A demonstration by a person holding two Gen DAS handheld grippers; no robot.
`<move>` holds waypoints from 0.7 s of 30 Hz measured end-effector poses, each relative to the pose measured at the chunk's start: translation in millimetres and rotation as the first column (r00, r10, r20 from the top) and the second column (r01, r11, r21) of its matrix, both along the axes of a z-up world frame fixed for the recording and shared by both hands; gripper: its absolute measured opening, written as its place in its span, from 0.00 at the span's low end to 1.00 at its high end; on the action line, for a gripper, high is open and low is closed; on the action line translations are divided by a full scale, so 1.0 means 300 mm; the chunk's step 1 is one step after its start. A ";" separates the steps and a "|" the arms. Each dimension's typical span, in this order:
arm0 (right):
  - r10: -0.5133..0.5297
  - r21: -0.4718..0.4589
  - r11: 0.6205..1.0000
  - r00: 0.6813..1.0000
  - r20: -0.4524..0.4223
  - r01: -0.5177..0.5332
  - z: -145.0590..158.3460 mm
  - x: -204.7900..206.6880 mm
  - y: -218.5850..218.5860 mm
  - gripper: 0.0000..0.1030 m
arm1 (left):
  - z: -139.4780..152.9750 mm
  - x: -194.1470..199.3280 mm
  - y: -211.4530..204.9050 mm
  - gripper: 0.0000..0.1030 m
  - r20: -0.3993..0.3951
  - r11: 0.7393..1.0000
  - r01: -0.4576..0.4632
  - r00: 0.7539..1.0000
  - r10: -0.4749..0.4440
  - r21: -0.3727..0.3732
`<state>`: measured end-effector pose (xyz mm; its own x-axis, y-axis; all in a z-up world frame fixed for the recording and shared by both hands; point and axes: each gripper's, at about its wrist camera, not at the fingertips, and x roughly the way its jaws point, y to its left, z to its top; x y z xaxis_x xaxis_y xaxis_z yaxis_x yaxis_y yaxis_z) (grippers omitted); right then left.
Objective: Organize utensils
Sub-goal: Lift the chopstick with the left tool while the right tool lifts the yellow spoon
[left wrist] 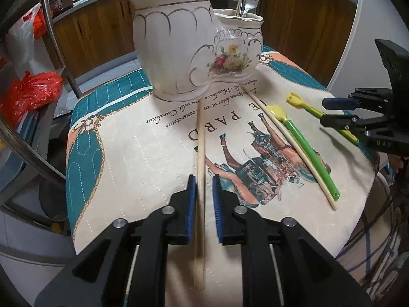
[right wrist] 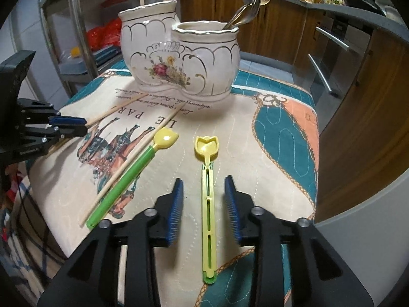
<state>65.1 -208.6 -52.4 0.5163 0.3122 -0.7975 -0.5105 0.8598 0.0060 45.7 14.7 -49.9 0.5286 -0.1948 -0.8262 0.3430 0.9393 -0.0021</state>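
A white floral two-pot ceramic holder (left wrist: 194,48) (right wrist: 179,58) stands at the back of the cloth; its tall pot holds chopsticks, its low pot forks and spoons. My left gripper (left wrist: 204,179) is open, jaws either side of a wooden chopstick (left wrist: 200,168) lying on the cloth. My right gripper (right wrist: 204,181) is open, jaws either side of a yellow-green plastic spoon (right wrist: 208,204). A second chopstick (left wrist: 294,151) (right wrist: 133,166) and a green-handled yellow spoon (left wrist: 306,151) (right wrist: 127,179) lie between the grippers.
The printed cloth (left wrist: 133,158) (right wrist: 281,140) covers a small table. A metal rack with red bags (left wrist: 30,92) stands to the left. Wooden kitchen cabinets (right wrist: 358,102) and a counter lie behind and to the right.
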 end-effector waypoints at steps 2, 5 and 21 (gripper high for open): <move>-0.012 0.002 1.000 1.000 0.010 0.012 0.008 -0.002 -0.007 0.57 | 0.000 0.000 -0.005 0.17 0.003 1.000 0.000 1.000 0.000 -0.003; -0.030 0.005 1.000 0.999 0.015 0.030 0.012 0.005 -0.016 0.58 | -0.002 0.004 -0.002 0.17 0.011 1.000 -0.009 1.000 0.009 -0.012; -0.032 0.052 0.998 0.998 -0.045 0.034 -0.029 0.046 0.012 0.10 | -0.006 0.046 -0.004 0.09 0.018 0.999 -0.015 1.000 0.016 -0.030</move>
<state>79.0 -205.1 -61.1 0.4918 0.3382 -0.8023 -0.4804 0.8739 0.0740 59.4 13.5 -51.7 0.5470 -0.2107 -0.8102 0.3285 0.9442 -0.0238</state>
